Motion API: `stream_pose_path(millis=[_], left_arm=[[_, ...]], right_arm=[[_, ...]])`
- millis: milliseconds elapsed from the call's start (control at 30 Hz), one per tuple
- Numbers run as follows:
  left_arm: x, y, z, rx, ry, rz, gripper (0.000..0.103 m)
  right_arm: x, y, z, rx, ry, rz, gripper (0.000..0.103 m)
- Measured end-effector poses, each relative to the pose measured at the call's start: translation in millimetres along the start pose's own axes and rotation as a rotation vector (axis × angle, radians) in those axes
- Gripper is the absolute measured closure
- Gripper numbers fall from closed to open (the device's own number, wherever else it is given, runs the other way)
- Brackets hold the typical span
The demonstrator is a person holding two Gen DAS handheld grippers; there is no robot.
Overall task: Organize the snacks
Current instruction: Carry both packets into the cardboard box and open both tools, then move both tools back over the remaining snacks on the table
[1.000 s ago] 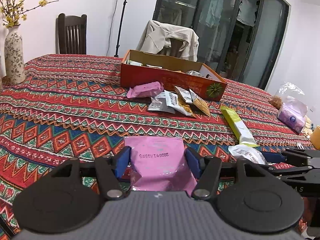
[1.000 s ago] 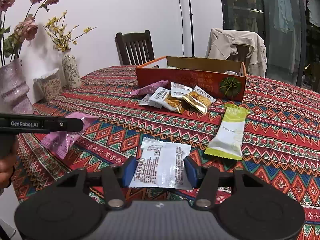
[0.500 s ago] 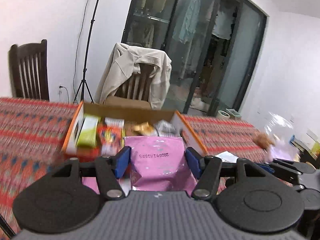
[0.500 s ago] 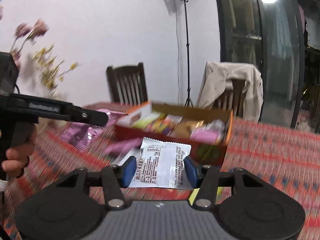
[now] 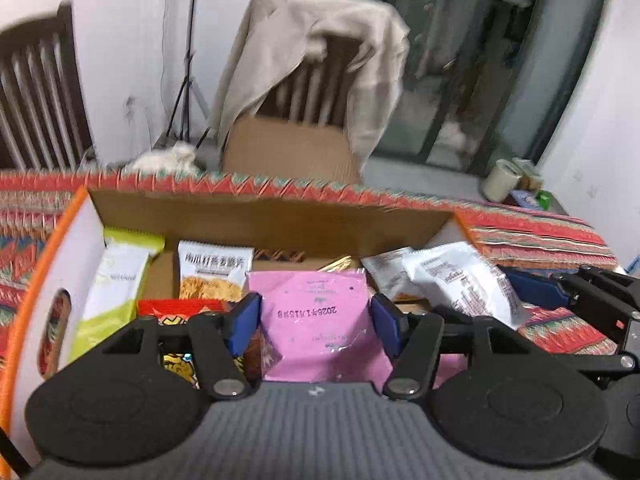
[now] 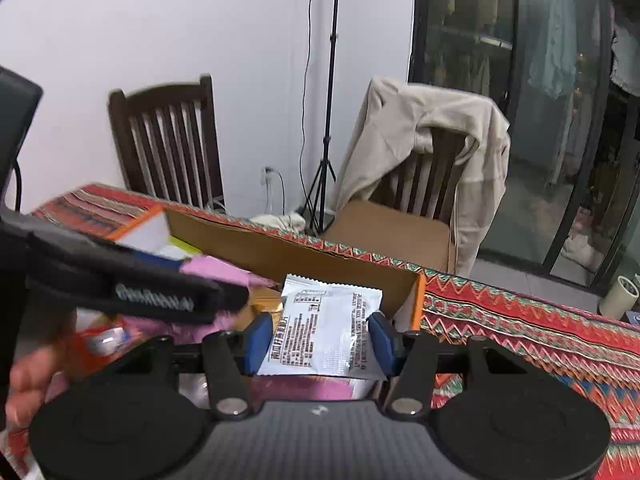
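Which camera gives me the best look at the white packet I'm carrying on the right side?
The right wrist view. There the white packet sits flat and centred in the right gripper, printed side up, over the box. The left wrist view shows the same packet only at its right edge, at an angle and partly blurred.

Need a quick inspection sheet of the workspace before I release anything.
Surface: patterned red tablecloth.
Job's things: orange cardboard box holding green-white packet and other snacks.
Clutter: nothing seen.
Grippers: left gripper shut on pink packet; right gripper shut on white printed packet; both over the box.
Cables: black cord down the wall.
Surroundings: dark wooden chair, beige jacket on another chair, tripod.
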State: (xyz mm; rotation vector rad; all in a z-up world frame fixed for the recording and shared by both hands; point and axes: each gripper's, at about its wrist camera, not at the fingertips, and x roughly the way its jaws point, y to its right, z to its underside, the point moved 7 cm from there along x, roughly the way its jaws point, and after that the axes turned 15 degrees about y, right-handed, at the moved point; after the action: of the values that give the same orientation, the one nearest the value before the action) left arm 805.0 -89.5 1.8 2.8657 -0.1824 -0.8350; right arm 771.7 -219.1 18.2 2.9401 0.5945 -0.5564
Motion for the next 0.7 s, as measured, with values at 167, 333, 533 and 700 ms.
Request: stream_pose_path(millis=[167,333,533,700], left_arm=[[6,-14,0,-0.025,-0.002,0.026,0.026],[-11,-17,-6,-0.015,0.031,0.07,0.025],[-49,-15,-17,0.033,0.076,0.078,0.026],[-124,-20,-12,0.156,0.174,0.097,0.025]], right_arm=[[51,8,11,0.037,-0.094,-0.042,0.046],[50,10,21,0.129,-0.088,-0.089,0.044],[24,10,10,0.081,-0.057,-0.06,0.044],[-33,5,-6,0.037,-0.002,-0.059,0.044]])
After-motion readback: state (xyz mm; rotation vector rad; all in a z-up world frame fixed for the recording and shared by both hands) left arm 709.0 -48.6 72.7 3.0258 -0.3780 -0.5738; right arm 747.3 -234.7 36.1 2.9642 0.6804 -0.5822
